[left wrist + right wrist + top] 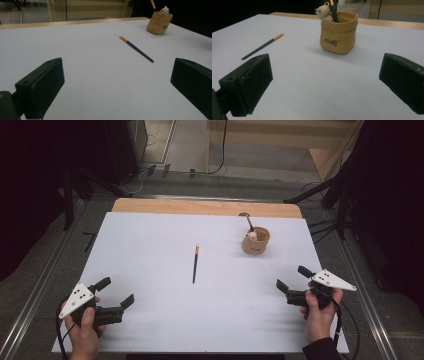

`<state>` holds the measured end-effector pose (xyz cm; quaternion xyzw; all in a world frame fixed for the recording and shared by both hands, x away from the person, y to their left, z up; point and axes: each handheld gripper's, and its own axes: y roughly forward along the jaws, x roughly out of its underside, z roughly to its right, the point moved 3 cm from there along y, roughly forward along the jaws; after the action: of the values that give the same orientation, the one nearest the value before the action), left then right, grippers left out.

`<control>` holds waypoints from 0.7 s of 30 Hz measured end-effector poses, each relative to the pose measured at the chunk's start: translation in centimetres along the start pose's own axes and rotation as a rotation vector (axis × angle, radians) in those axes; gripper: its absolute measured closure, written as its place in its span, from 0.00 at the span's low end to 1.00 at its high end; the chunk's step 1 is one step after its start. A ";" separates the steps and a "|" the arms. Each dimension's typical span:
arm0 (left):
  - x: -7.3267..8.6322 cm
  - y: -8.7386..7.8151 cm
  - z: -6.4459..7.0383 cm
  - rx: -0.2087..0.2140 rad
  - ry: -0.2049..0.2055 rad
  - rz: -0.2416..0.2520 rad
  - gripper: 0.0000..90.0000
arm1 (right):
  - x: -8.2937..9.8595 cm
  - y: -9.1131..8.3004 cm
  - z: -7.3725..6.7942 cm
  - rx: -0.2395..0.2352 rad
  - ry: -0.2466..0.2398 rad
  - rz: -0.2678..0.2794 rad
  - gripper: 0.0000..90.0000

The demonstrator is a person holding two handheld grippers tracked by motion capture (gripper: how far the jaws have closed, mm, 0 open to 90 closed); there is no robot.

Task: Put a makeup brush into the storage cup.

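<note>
White table (150, 320): brush (195, 264) lies mid-sheet, well apart from both grippers' spread, empty fingers (41, 87).

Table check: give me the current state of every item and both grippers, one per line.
Loose brush: lying flat on the white table, untouched, between the two grippers.
Tan holder: upright, open at the top, a small bear figure at its rim.
Brush in holder: standing inside, leaning.
Left gripper: open, empty, at the near left.
Right gripper: open, empty, facing the holder.
</note>
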<state>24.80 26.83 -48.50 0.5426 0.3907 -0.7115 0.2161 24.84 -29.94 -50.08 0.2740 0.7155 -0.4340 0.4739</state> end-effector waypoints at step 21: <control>-0.2 0.2 0.4 -0.009 0.027 0.003 0.00 | 1.9 -4.0 0.2 -0.009 -0.010 0.009 0.00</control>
<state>24.74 26.39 -48.31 0.5517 0.3961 -0.7020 0.2144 20.96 -32.00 -50.42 0.2728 0.7139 -0.4300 0.4806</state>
